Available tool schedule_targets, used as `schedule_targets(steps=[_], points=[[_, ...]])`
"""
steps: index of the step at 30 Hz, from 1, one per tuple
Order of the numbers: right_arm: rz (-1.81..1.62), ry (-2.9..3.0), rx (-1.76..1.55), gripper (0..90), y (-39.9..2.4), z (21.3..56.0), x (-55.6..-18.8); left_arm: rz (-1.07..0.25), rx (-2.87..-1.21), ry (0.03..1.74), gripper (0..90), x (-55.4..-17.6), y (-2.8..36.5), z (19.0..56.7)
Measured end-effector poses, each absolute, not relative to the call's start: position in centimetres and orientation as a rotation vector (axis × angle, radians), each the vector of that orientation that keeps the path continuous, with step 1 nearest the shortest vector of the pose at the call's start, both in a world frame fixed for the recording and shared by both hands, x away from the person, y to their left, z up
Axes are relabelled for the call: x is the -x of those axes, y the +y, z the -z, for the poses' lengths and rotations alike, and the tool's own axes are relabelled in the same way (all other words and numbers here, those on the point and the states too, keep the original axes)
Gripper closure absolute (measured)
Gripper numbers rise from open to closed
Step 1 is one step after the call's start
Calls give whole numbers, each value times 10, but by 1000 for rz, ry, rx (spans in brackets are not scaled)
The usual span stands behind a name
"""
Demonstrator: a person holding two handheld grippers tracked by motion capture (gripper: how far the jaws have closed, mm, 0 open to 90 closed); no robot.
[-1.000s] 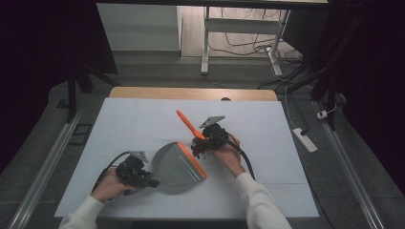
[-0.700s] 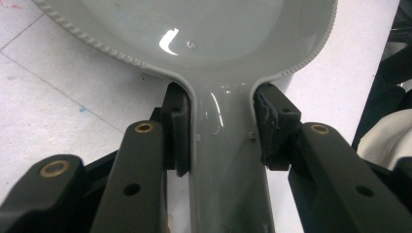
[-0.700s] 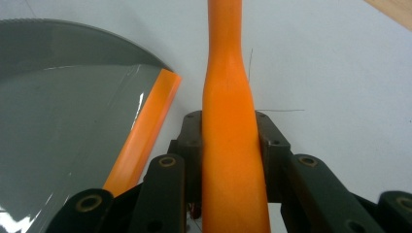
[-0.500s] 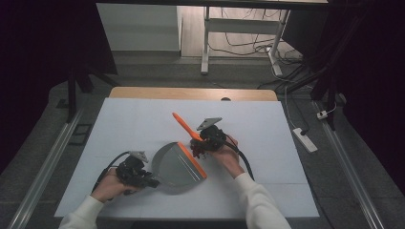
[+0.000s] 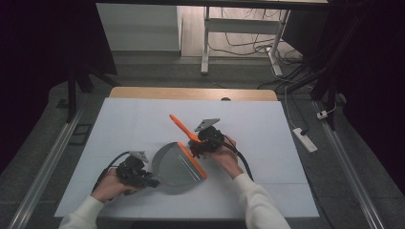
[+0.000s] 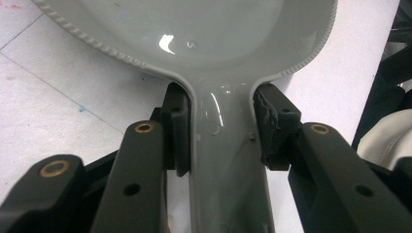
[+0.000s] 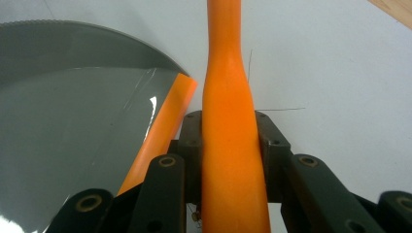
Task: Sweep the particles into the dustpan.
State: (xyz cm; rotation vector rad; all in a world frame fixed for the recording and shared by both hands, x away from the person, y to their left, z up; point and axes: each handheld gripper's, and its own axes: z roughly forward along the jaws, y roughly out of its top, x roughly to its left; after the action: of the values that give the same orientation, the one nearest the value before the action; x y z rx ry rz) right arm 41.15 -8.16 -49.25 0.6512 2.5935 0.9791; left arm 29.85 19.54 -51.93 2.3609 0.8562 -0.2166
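Covering table: white sheet (image 5: 143,124) spread over the wooden tabletop (image 5: 191,92), whose bare strip shows at 12 o'clock of the sheet in the high view.
Dustpan: grey plastic dustpan (image 5: 174,167) with an orange rubber lip (image 5: 192,160), lying flat on the white sheet at 6 o'clock of centre; its lip runs along the 2 o'clock edge and its handle points toward 8 o'clock.
Dustpan close-up: left gripper view has the pan's ribbed rim and glossy bowl (image 6: 194,34) at 12 o'clock, with the neck of the handle running down to 6 o'clock.
Brush handle: long orange plastic handle (image 5: 183,127) tilted up and away toward 11 o'clock, just at 1 o'clock of the dustpan lip; in the right gripper view the handle (image 7: 228,121) runs 6 to 12 o'clock, with the lip (image 7: 163,126) just at its 9 o'clock. Brush head cannot be told.
Left gripper: black two-jaw left gripper (image 5: 143,179) at 8 o'clock of the pan, clenched on the dustpan handle, pads (image 6: 179,131) pressing both sides of the neck.
Right gripper: black two-jaw right gripper (image 5: 198,148) at the pan's 1 o'clock corner, clamped around the orange handle, a pad (image 7: 190,141) tight on either side.
Hands: left hand (image 5: 109,186) at 7 o'clock, right hand (image 5: 228,157) at 5 o'clock of centre, both in white sleeves.
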Motion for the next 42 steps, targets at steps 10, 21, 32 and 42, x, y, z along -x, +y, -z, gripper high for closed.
schedule_targets(steps=[10, 21, 32, 42], points=[[-975, 2618, -601, 702, -75, 492, -407, 217, -2361, 857, 613, -299, 195, 519], [-1144, 2566, -643, 704, -86, 474, -406, 216, -2362, 856, 613, -299, 195, 520], [-1086, 2504, -788, 703, -108, 474, -421, 216, -2363, 858, 613, -299, 195, 520], [-1001, 2519, -761, 704, -93, 473, -456, 212, -2360, 859, 613, -298, 195, 519]])
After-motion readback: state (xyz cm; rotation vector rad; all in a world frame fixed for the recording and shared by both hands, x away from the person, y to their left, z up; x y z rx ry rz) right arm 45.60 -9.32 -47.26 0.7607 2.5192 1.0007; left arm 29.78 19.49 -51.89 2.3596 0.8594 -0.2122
